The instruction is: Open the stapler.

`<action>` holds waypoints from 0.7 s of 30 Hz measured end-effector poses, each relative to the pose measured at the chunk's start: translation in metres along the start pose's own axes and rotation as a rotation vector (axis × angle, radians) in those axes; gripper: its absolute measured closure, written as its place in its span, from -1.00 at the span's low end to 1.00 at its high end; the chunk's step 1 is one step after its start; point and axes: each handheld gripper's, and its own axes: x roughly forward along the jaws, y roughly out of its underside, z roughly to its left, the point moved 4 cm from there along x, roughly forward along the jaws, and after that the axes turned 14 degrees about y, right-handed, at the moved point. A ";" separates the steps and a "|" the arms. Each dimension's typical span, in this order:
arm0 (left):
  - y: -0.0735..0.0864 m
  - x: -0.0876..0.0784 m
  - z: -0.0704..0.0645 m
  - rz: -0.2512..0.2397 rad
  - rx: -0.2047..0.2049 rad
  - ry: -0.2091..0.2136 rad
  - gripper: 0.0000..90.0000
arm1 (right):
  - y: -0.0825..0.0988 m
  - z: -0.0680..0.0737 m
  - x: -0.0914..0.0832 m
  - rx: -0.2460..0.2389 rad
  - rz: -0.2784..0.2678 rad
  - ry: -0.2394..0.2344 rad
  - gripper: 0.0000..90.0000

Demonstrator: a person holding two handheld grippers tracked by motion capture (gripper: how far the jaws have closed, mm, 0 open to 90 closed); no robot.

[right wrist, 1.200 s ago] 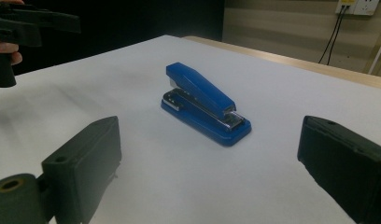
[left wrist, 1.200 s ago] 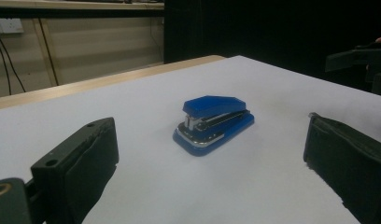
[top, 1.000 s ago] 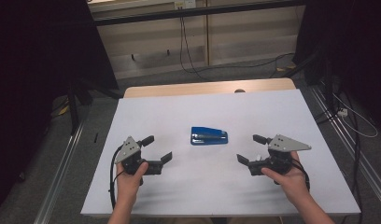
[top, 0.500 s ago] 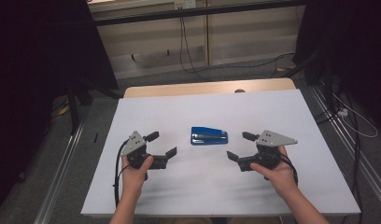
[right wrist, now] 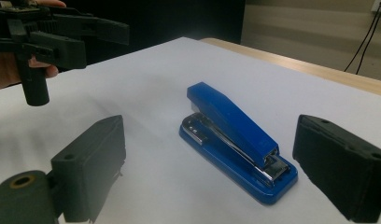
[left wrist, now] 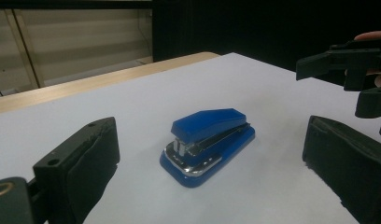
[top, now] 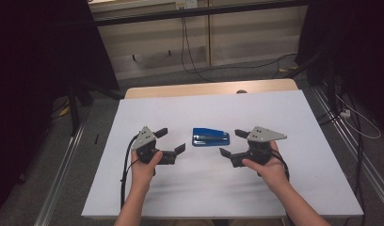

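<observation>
A blue stapler (right wrist: 237,140) lies on the white table (right wrist: 146,84) between the right gripper's (right wrist: 216,172) wide-spread jaws

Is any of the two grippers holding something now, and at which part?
Nothing is held. The left gripper and the right gripper are both open, one on each side of the blue stapler, which lies untouched on the table.
</observation>
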 end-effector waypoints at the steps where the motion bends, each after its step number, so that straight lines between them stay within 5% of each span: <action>1: 0.000 0.002 0.000 -0.003 -0.002 0.003 -0.92 | 0.000 0.000 0.000 0.000 0.000 0.000 -0.79; 12: -0.006 0.016 0.008 0.007 -0.014 0.017 -0.91 | -0.004 0.002 0.015 -0.006 0.010 -0.001 -0.63; 21: -0.010 0.022 0.016 0.017 -0.011 0.011 -0.91 | -0.007 0.005 0.028 -0.022 0.026 -0.006 -0.31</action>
